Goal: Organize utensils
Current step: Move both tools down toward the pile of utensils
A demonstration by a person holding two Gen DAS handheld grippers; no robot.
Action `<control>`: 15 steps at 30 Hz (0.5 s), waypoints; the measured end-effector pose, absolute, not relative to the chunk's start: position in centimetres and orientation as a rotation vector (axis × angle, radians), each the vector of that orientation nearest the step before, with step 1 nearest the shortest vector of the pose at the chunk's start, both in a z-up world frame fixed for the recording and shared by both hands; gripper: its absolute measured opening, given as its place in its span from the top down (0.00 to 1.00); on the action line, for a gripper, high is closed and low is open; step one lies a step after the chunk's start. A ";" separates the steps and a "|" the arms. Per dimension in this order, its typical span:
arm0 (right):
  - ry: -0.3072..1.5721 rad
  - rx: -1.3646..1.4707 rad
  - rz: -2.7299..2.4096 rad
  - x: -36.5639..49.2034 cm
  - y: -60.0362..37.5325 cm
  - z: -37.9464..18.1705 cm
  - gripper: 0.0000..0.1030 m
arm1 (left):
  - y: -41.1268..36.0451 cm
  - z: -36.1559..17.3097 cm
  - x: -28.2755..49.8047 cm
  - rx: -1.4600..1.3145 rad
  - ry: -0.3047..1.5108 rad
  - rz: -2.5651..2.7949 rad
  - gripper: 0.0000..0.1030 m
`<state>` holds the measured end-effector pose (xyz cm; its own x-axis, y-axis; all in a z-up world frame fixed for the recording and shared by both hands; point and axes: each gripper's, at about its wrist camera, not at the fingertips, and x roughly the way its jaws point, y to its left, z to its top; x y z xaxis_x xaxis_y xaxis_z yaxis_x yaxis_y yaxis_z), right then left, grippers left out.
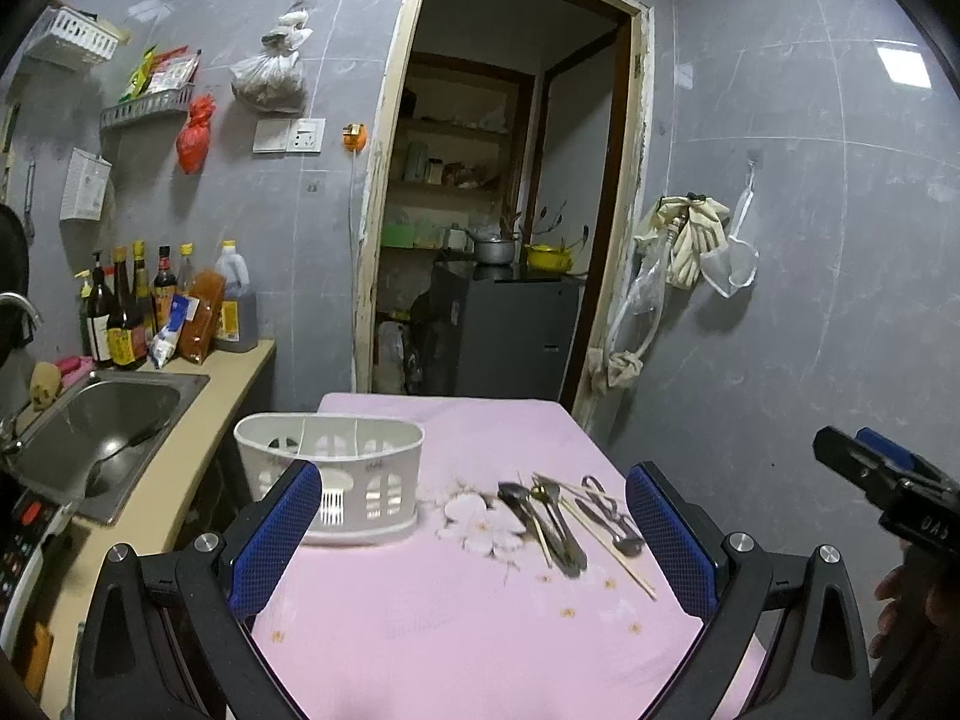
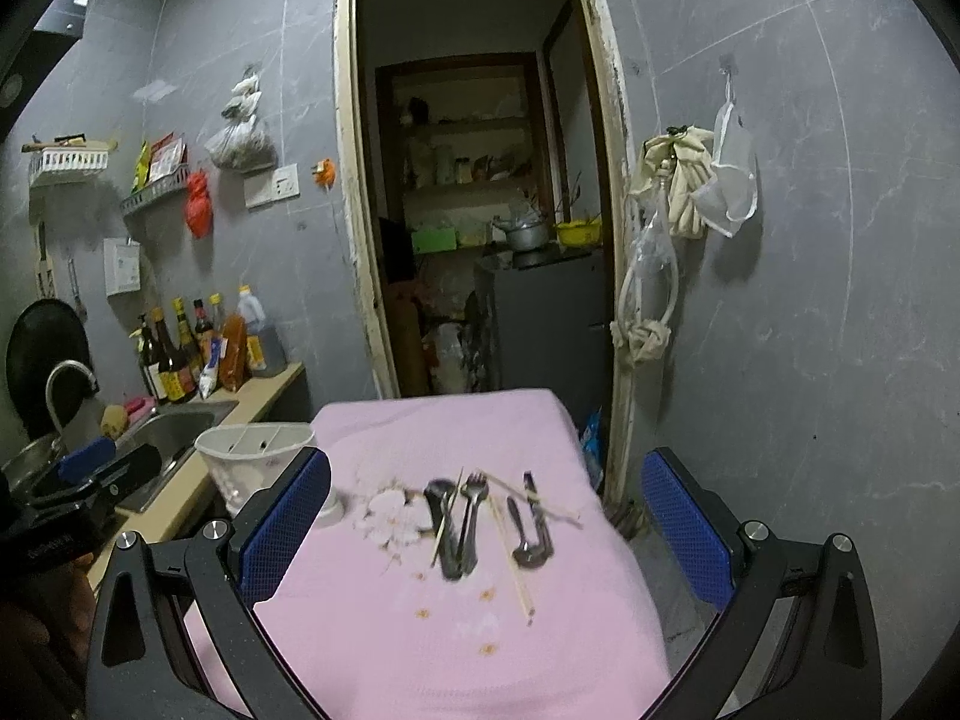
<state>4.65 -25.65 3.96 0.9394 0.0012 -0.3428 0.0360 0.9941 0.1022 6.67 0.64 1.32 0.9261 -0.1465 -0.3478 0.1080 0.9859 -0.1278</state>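
Both tools gape wide, empty, hovering before table (image 1: 456, 630): left tool (image 1: 474, 540), right tool (image 2: 486, 534). Utensils (image 2: 480, 522) heaped mid-cloth, right of white caddy (image 1: 336, 456), likely awaiting sorting into compartments.

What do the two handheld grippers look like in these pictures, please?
Both the left gripper and the right gripper have black angular frames with silver bolts. Their fingers carry blue, mesh-textured pads. Seen from the left wrist view, the right gripper's body bears white lettering, too blurred to read.
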 end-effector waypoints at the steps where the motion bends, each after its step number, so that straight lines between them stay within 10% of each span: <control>1: 0.345 0.109 -0.019 5.3 -26.0 4.1 0.01 | 0.6 1.4 7.3 -0.111 0.364 -0.130 0.01; 15: 0.425 0.100 0.044 19.4 -31.3 1.8 0.01 | -3.5 -0.2 18.3 -0.111 0.374 -0.069 0.01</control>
<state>19.43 -31.33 1.83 0.9103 0.0630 -0.4091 -0.0213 0.9942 0.1058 18.29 -3.48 -0.18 0.9286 -0.0879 -0.3606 0.0469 0.9915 -0.1210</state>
